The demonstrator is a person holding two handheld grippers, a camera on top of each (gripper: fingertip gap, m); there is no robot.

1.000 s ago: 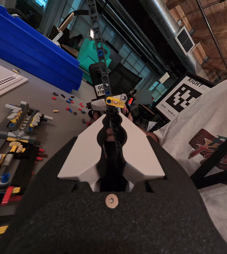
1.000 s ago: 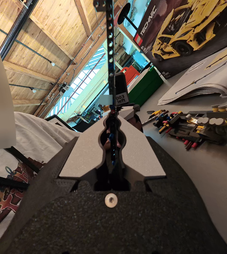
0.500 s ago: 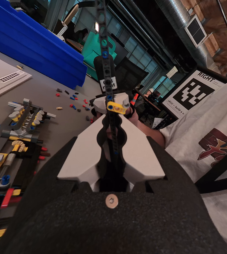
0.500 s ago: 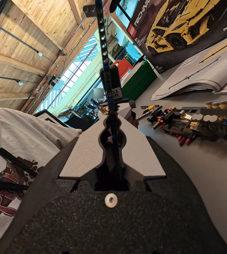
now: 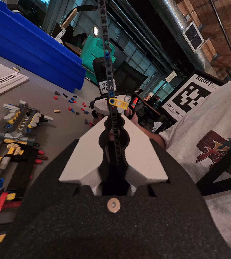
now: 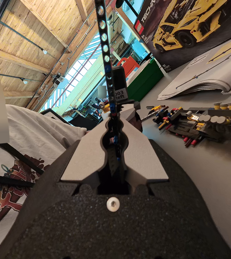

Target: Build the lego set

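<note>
A long dark grey beam with holes (image 5: 107, 65) carries blue pins and a small yellow connector (image 5: 119, 103) with a grey pin at its end. My left gripper (image 5: 114, 120) is shut on the beam's lower part. My right gripper (image 6: 114, 120) faces it from the other side and is also shut on the beam (image 6: 105, 46). The right gripper's white fingers (image 5: 101, 107) show just behind the beam in the left wrist view. The connector (image 6: 105, 109) shows left of the beam in the right wrist view. Both grippers hold the beam above the grey table.
A partly built chassis (image 5: 18, 126) lies on the table (image 6: 196, 161). Loose red, blue and grey pins (image 5: 72, 102) are scattered behind it. Blue bins (image 5: 28, 46), an open instruction booklet (image 6: 203, 78), the set's box (image 6: 189, 28) and a green box (image 6: 144, 82) stand around. A person in a white shirt (image 5: 196, 126) is close by. My left and right fingertips are right by each other.
Both grippers keep their hold on the beam. In the right wrist view the beam's top now leans more to the left. The views have shifted slightly.
</note>
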